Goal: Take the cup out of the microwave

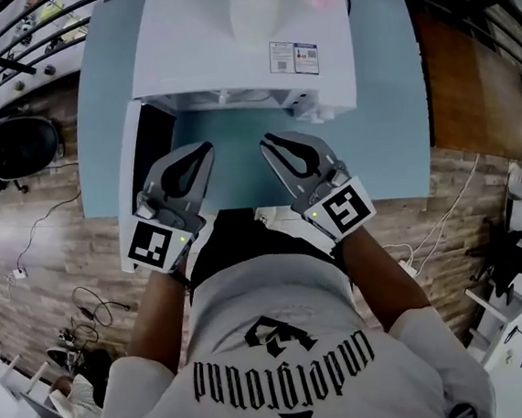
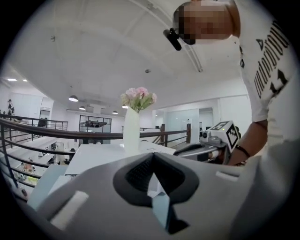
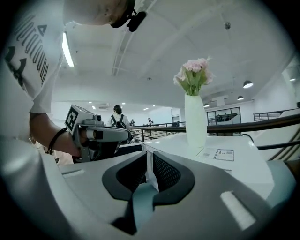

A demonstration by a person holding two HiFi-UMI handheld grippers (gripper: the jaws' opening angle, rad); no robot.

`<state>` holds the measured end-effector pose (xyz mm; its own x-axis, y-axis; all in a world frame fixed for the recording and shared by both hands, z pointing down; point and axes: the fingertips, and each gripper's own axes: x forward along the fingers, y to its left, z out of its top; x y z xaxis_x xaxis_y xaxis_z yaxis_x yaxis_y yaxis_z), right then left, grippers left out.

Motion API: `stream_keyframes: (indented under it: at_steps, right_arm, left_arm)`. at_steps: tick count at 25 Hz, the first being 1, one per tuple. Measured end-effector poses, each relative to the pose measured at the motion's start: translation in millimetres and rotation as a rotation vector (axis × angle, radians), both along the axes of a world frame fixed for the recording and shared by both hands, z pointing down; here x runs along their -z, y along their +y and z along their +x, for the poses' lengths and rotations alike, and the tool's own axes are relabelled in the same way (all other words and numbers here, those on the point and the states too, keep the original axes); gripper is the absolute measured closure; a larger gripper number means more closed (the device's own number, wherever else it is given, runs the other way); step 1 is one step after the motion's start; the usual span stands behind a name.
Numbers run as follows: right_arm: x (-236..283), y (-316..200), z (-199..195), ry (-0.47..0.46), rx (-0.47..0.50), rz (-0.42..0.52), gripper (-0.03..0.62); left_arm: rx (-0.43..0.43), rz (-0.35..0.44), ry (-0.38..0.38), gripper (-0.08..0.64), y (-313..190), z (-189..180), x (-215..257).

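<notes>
Left gripper (image 1: 206, 148) fingers together; right gripper (image 1: 267, 141) fingers slightly apart, empty; both face the open microwave (image 1: 219, 56).

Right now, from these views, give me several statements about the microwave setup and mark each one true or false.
1. The microwave has its door swung open. True.
2. A vase of pink flowers stands on top of the microwave. True.
3. The right gripper holds a cup. False: nothing is between its jaws.
4. The table is dark wood. False: its top is light blue.
</notes>
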<state>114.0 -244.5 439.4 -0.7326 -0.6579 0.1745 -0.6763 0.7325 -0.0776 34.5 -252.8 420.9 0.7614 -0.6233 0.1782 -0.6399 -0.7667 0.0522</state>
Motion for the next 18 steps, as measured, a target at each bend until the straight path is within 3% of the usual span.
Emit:
stream_keyframes:
  at_steps: [11,18]
  right_arm:
    - [-91.5,-41.7,-29.1,0.028,0.034,-0.069,0.511]
    - [-146.5,-71.2,-44.5,0.032,0.009,-0.053,0.473]
  left_arm:
    - [0.038,-0.032,-0.008,0.509,-34.8,-8.1,-68.8]
    - [0.069,-0.051,0.009,0.509,-48.6,-16.3,-101.8]
